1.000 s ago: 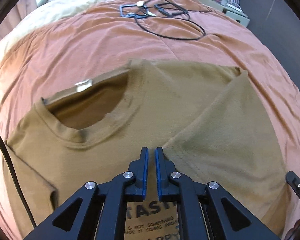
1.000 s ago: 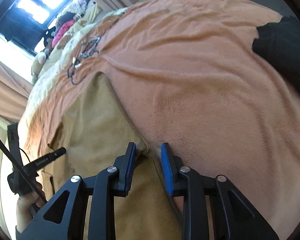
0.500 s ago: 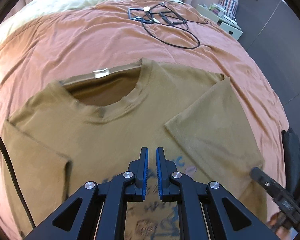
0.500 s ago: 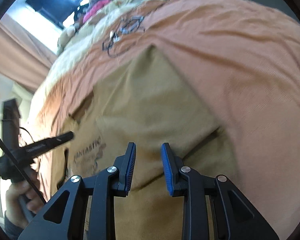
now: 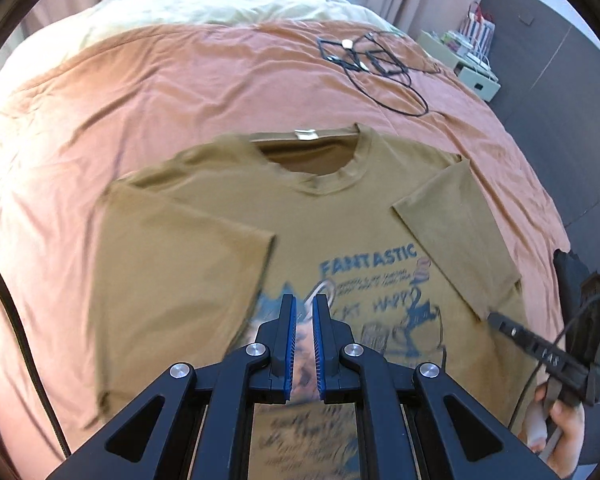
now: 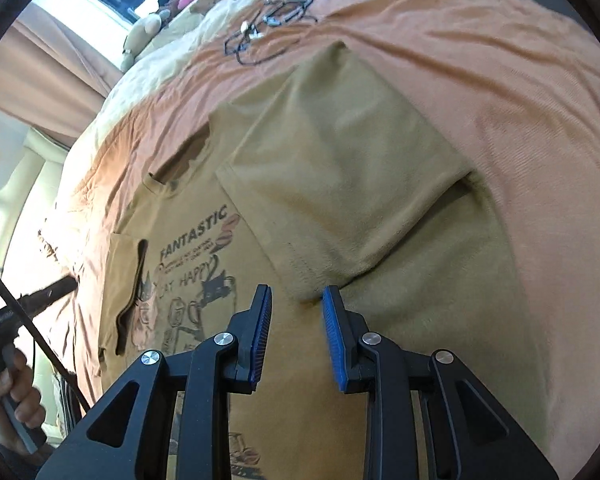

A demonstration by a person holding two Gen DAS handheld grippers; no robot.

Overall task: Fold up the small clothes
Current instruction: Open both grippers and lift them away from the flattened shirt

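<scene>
Two grippers hang over one wide orange bedspread point(image 5: 180, 92), which fills the space ahead of both and runs out to a cream duvet point(image 5: 220, 4) at its far end. On the bedspread, straight ahead of and beneath your left gripper point(image 5: 304, 340), lies the tan T-shirt point(image 5: 204, 264), chest up, neck hole away from you, both sleeves folded in over the front. The blue "FANTASTIC" print sits just beyond the tips and a little to their right. Your left gripper is nearly closed, a thin slit between the blue pads, nothing caught in it. Your right gripper point(image 6: 296, 338) stands parted and holds nothing; the folded-in sleeve point(image 6: 340, 168) lies just past its tips, with the shirt body under it. A tangle of black cable point(image 5: 376, 64) rests far ahead of your left gripper, off to its right, well apart from the shirt.
</scene>
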